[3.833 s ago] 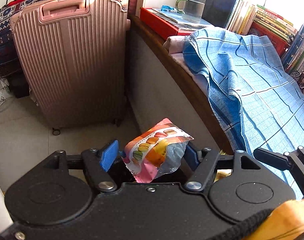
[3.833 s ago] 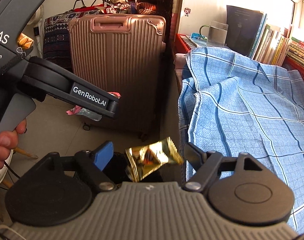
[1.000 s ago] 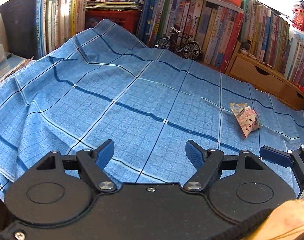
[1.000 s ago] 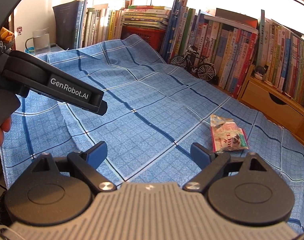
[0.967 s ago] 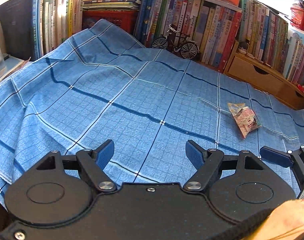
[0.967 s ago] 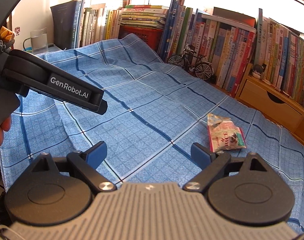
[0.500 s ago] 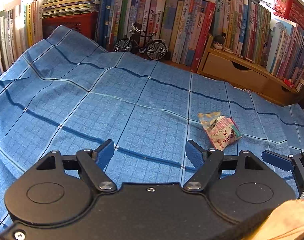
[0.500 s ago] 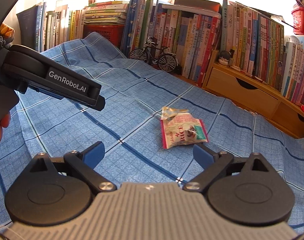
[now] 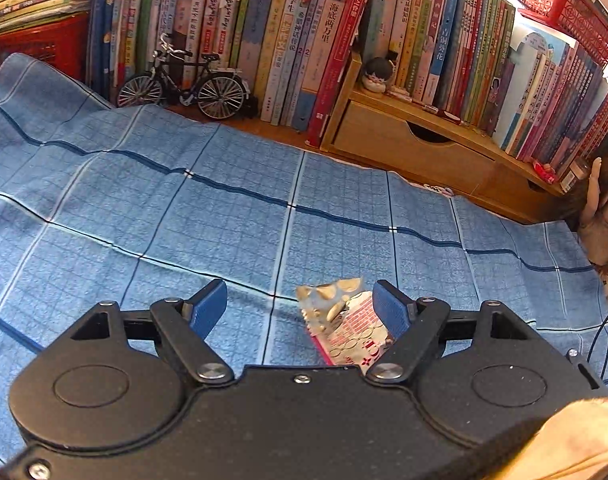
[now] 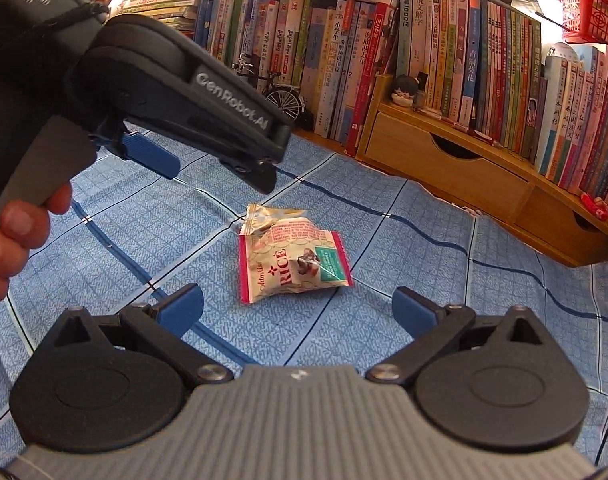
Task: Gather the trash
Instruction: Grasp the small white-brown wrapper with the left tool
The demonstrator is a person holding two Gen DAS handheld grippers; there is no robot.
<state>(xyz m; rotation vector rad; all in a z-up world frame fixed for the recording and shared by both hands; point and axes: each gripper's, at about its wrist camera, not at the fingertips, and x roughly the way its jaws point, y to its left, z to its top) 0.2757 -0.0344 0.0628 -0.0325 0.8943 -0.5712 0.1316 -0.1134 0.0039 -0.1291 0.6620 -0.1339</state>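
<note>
The left gripper [image 9: 300, 310] and right gripper [image 10: 298, 312] were both released; the snack wrapper [image 10: 292, 258] lay ungrasped on the blue cloth [image 10: 403, 248], the right jaws having just widened.

Warm daylight from above and behind the books [image 10: 443, 52], blown out to white along the top edge in both views. Strong barrel distortion: shelf [image 9: 423, 140] and spines bowed, corners vignetted dark. Cloth [image 9: 184, 220] evenly lit, faint shadow beside the wrapper [image 10: 292, 256]. Soft sheen on the near housings. Sharp at centre, slight softening toward the edges. No motion blur evident.
</note>
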